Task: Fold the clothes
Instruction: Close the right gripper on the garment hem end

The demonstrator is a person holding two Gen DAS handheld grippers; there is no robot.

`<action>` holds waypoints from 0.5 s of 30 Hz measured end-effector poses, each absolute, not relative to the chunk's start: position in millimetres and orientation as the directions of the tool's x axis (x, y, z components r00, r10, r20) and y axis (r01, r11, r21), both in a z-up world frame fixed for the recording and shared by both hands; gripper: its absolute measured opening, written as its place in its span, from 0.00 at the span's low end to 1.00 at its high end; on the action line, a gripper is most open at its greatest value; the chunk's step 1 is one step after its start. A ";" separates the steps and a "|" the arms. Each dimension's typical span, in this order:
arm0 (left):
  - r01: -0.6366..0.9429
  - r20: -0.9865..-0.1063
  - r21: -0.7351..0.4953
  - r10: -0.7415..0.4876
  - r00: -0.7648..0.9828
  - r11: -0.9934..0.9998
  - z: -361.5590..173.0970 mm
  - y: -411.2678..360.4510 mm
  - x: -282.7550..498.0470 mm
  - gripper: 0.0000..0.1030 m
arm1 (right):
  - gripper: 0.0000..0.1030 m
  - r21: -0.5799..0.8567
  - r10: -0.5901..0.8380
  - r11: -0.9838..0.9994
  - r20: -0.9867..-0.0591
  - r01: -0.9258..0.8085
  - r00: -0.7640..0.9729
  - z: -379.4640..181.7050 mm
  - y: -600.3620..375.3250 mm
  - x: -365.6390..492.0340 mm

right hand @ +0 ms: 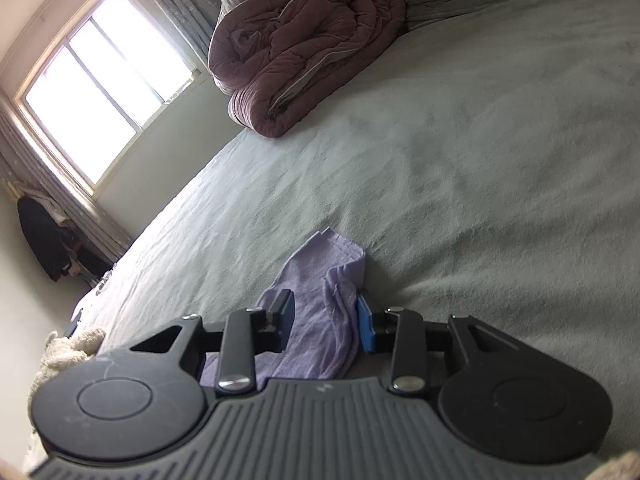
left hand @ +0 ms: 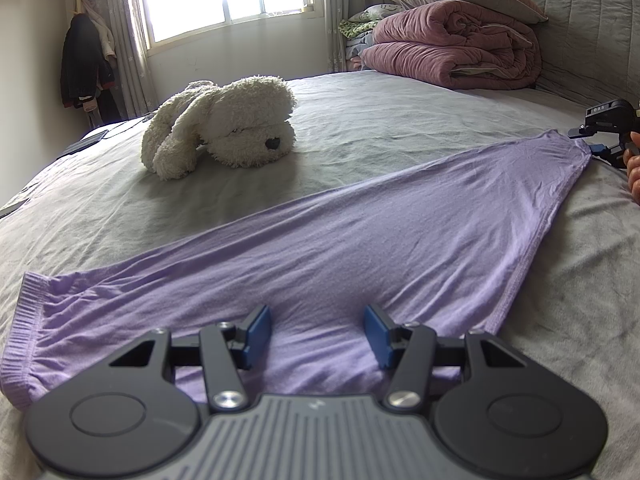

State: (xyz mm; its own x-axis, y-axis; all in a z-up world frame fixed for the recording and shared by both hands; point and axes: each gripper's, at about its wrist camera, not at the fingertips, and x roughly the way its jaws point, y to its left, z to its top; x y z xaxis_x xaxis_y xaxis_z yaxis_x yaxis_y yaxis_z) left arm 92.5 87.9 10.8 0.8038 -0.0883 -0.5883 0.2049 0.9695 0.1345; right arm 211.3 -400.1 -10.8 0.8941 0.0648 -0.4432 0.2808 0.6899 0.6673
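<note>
Lilac garment (left hand: 340,248) spread on bed (left hand: 380,120), long axis diagonal: ribbed band near left, far corner up at right.

Left gripper (left hand: 318,336) over near edge, fingers (left hand: 258,334) apart, cloth below, not pinched.

Right gripper (right hand: 326,322) at far corner, nearer that end; bunched cloth between fingers (right hand: 365,322), seemingly clamped, contact partly hidden.

Fabric thin, soft, lightly creased.

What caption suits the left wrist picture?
Open left gripper poised over a lavender garment spread on a bed, plush dog behind.
</note>
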 end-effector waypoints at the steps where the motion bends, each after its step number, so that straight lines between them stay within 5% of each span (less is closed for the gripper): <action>1: 0.205 -0.588 0.135 -0.088 0.804 0.969 10.8 87.8 92.4 0.52 | 0.33 0.689 0.072 0.668 -0.437 0.282 0.897 -12.9 -403.8 210.2; 3: 0.205 -0.588 0.135 -0.088 0.804 0.969 10.8 87.7 92.3 0.52 | 0.24 0.711 0.077 0.643 -0.431 0.286 0.899 -15.5 -407.9 209.0; 15: 0.205 -0.586 0.139 -0.086 0.805 0.969 11.0 86.9 92.0 0.52 | 0.23 0.644 0.044 0.710 -0.447 0.287 0.893 -12.0 -397.8 211.8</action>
State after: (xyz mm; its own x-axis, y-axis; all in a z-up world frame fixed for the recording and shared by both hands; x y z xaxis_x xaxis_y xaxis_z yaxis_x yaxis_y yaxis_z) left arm 92.0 86.9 11.0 0.8054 -0.0862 -0.5864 0.2048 0.9689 0.1389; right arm 211.8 -397.8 -12.0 0.8934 0.0444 -0.4471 0.2868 0.7097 0.6435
